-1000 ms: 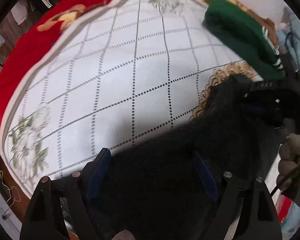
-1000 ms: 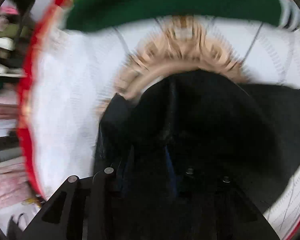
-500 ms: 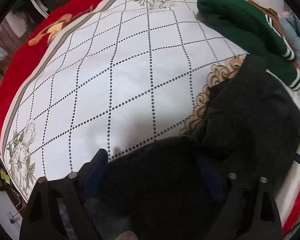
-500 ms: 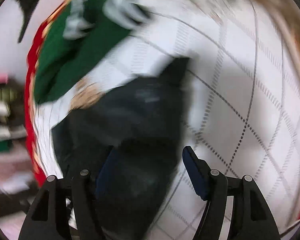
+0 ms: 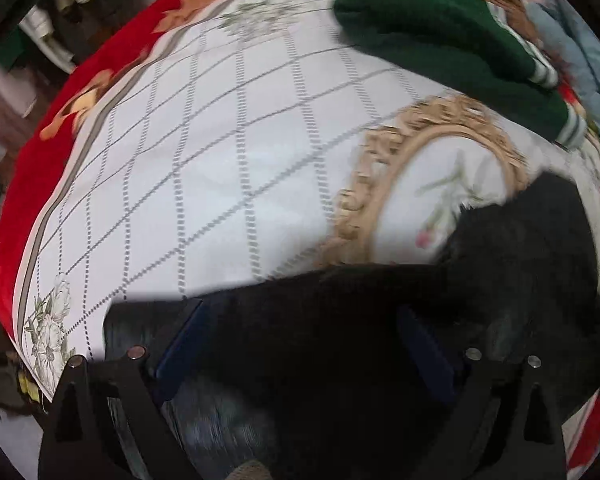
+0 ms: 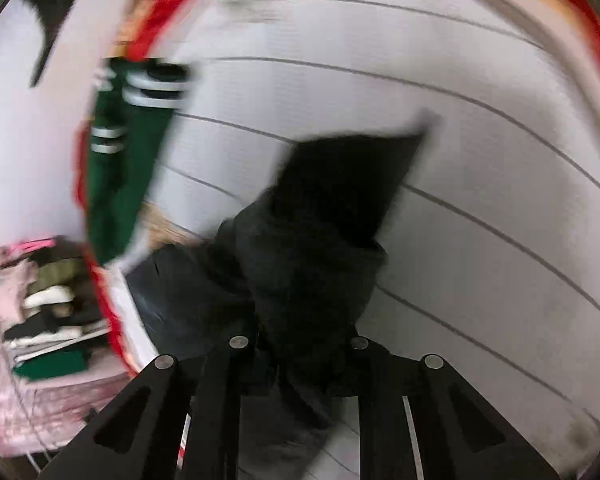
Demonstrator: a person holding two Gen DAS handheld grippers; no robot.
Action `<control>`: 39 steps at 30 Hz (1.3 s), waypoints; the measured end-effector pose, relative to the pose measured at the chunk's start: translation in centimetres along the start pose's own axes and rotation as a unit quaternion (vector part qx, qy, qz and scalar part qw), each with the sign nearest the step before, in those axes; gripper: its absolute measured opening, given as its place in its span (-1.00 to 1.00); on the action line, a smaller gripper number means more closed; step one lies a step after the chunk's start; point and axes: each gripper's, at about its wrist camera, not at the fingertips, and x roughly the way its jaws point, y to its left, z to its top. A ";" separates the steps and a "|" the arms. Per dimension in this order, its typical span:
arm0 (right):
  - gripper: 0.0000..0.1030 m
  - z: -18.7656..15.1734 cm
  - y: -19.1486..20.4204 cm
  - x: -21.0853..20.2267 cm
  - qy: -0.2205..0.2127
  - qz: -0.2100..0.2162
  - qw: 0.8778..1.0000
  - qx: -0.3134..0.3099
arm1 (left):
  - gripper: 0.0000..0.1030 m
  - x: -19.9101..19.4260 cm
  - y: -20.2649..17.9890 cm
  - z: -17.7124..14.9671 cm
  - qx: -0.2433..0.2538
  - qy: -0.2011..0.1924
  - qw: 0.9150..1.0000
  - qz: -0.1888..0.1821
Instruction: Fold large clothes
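The left hand-held gripper [image 5: 300, 344] is opening wide over the black garment [image 5: 380, 320] on the bed [image 5: 220, 140]. The right hand-held gripper [image 6: 300, 344] is closing, pinching black cloth between its fingers.

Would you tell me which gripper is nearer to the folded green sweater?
Hard to call. The left gripper hovers open over the black garment; the right gripper, jaws closing on it, also sits apart from the green sweater.

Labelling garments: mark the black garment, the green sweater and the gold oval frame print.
black garment [image 5: 520, 264], left wrist view, on its dark body.
green sweater [image 5: 432, 28], left wrist view, mid-body.
gold oval frame print [image 5: 364, 184], left wrist view, left rim.
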 end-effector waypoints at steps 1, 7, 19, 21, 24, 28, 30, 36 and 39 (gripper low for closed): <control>-0.54 -0.6 -1.3 -0.5 0.017 -0.016 1.000 0.001 | 0.89 -0.5 -0.4 -0.3 -0.001 0.006 1.000 -0.003; -0.13 -3.6 -1.2 -6.7 0.013 -0.155 0.979 -0.130 | 0.89 -3.7 -1.7 -3.1 -0.027 0.021 0.999 -0.006; -0.66 -9.5 16.9 8.3 0.212 -0.096 0.910 -0.342 | 0.89 0.1 0.5 -3.9 -0.090 0.051 0.994 0.042; -0.68 -10.4 17.5 12.6 0.222 -0.155 0.889 -0.369 | 0.89 0.7 0.6 -3.8 -0.091 0.054 0.994 0.041; -0.72 -9.2 16.6 15.5 0.245 -0.177 0.893 -0.334 | 0.89 1.2 0.9 -4.0 -0.100 0.054 0.993 0.033; -0.73 -7.9 16.7 16.2 0.280 -0.191 0.887 -0.314 | 0.89 1.4 0.7 -4.3 -0.110 0.061 0.992 0.033; -0.73 -7.5 16.7 15.4 0.288 -0.175 0.887 -0.315 | 0.89 0.4 0.3 -4.4 -0.110 0.056 0.992 0.026; 0.54 -4.7 12.2 4.6 0.204 -0.036 0.942 -0.265 | 0.89 -3.0 -2.3 -5.7 -0.067 0.028 0.997 0.014; 0.54 -2.6 5.5 -0.7 0.148 -0.040 0.969 -0.194 | 0.89 -1.4 -3.9 -6.4 -0.057 0.042 0.997 0.020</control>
